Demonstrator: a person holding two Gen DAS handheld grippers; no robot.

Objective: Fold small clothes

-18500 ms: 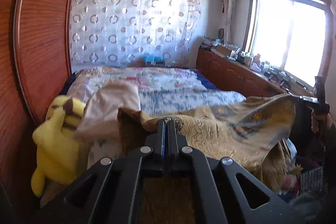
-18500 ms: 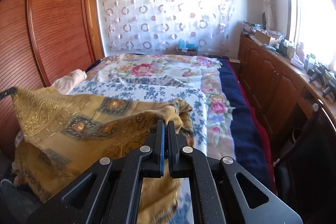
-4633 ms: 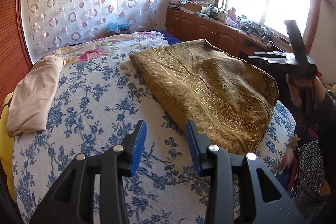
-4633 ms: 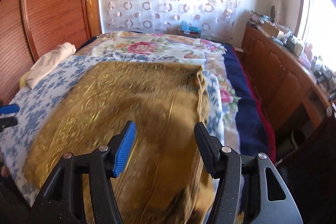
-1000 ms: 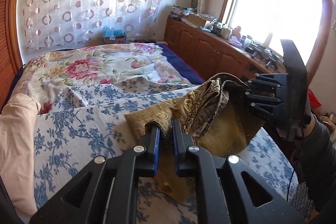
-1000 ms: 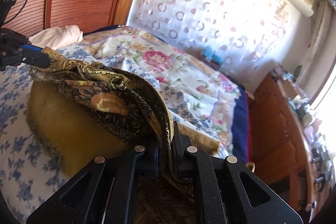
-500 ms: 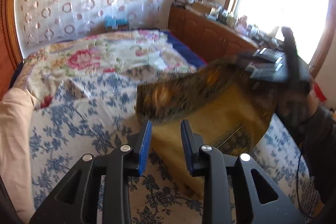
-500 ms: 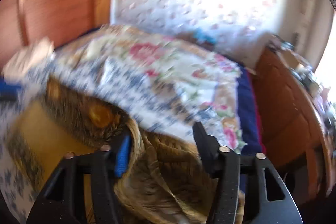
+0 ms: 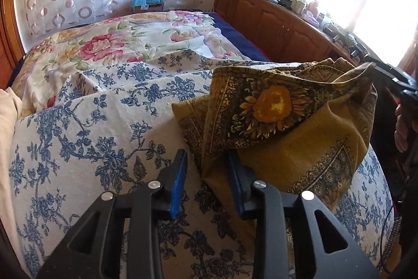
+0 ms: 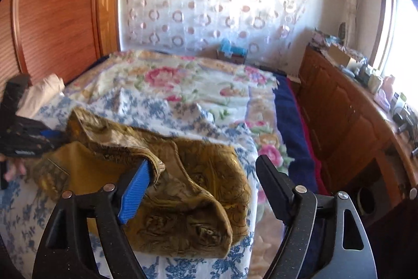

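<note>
A golden-brown patterned cloth (image 9: 274, 109) lies folded over on the blue-flowered bedsheet (image 9: 91, 127), its top flap loose and rumpled. My left gripper (image 9: 207, 174) hovers low at the cloth's near left corner. Its jaws are opening, and the corner sits between the blue pads (image 9: 179, 182) without being pinched. My right gripper (image 10: 203, 174) is over the cloth (image 10: 188, 190) at its other end, jaws opening wide. A hem drapes over its left fingertip (image 10: 146, 169). Each view shows the other gripper at the cloth's far side: the right gripper (image 9: 392, 80), the left gripper (image 10: 26, 140).
A rolled beige garment (image 10: 39, 93) lies at the bed's left side by the wooden wardrobe (image 10: 52, 17). A flowered quilt (image 9: 104, 49) covers the far half of the bed. A cluttered wooden cabinet (image 9: 274, 17) runs under the window on the right.
Both grippers, shut on the cloth's lifted edge a second ago, have opened and let it go. The flap has dropped onto the lower layer. The left gripper has come down.
</note>
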